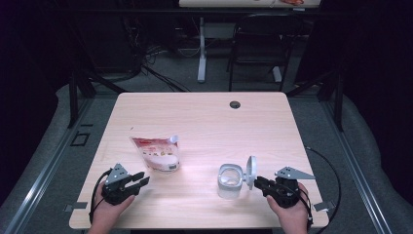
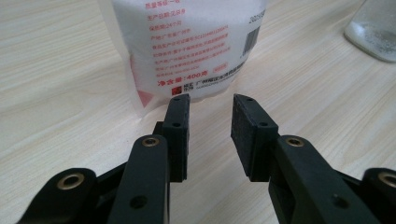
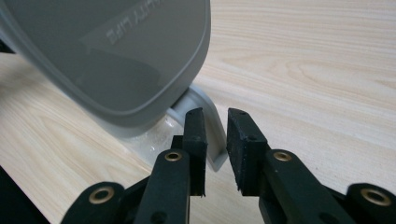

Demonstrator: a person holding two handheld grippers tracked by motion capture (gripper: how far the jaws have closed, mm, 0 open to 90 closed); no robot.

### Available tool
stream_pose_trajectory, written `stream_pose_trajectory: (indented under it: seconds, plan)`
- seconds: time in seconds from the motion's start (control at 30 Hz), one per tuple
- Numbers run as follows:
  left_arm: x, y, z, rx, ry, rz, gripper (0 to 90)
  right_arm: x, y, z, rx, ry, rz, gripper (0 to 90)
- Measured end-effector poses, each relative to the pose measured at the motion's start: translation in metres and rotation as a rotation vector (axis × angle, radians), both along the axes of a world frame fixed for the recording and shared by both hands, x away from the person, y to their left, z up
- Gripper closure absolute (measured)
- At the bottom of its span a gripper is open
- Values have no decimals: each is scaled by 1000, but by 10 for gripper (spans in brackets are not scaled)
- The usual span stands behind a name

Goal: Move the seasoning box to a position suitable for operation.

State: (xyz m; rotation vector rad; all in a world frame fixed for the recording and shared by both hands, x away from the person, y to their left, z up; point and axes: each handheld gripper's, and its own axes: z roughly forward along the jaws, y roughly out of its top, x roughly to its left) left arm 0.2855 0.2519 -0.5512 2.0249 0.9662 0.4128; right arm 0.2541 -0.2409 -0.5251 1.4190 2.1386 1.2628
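- Two grippers rest at the near edge of the worktop (image 1: pixel 195 112), one per hand, with the work between them.
- At about 8 o'clock on the worktop, the left gripper (image 1: pixel 142 181) lies low, jaws apart and empty, aimed toward 1 o'clock at the pouch.
- In the left gripper view that gripper (image 2: pixel 211 105) has nothing between its pads; the pouch (image 2: pixel 187 46) stands just beyond the tips, apart from them.
- Just left of centre, the pouch (image 1: pixel 158 152) stands upright, its top looking sealed as far as I can tell.
- Right of centre, at about 5 o'clock, the jar (image 1: pixel 229 179) sits with its lid (image 1: pixel 251 171) swung up on the right side, so opening looks done.
- At 4 o'clock, the right gripper (image 1: pixel 258 182) points toward 9 o'clock, just beside the lid.
- In the right gripper view, the right gripper (image 3: pixel 215 114) stands parted with no thing clamped; the lid (image 3: pixel 107 51) rises just ahead and the jar's rim (image 3: pixel 208 116) lies past the tips.
- Judging by this, the jar is open and released; taking up the pouch, opening it and filling the jar appear left to do.
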Motion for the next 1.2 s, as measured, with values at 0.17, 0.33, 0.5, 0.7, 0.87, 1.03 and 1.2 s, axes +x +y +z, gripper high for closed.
stream_pose_trajectory:
  seconds: [0.17, 0.33, 0.5, 0.7, 0.87, 1.03, 1.2]
  plan:
    - [1, -1, 0, 4, -2, -4, 671, -2, 1, -4, -16, 18, 15, 756]
    - [1, -3, 0, 1, -1, -2, 670, -3, 0, -6, -13, 35, 15, 753]
    - [1, -1, 0, 3, -2, -5, 662, -8, 1, -8, -13, 45, 39, 728]
    - [0, -1, 0, 4, -2, 3, 655, -5, 11, -16, -40, 43, 38, 704]
    - [0, 0, -1, 12, 1, 0, 653, 0, 14, -20, -53, 32, 16, 651]
    - [-2, 2, -1, 7, 1, 9, 654, 3, 15, -20, -47, 15, 2, 651]
    - [-3, 4, -1, 5, 4, 17, 653, 7, 22, -20, -75, -6, -4, 637]
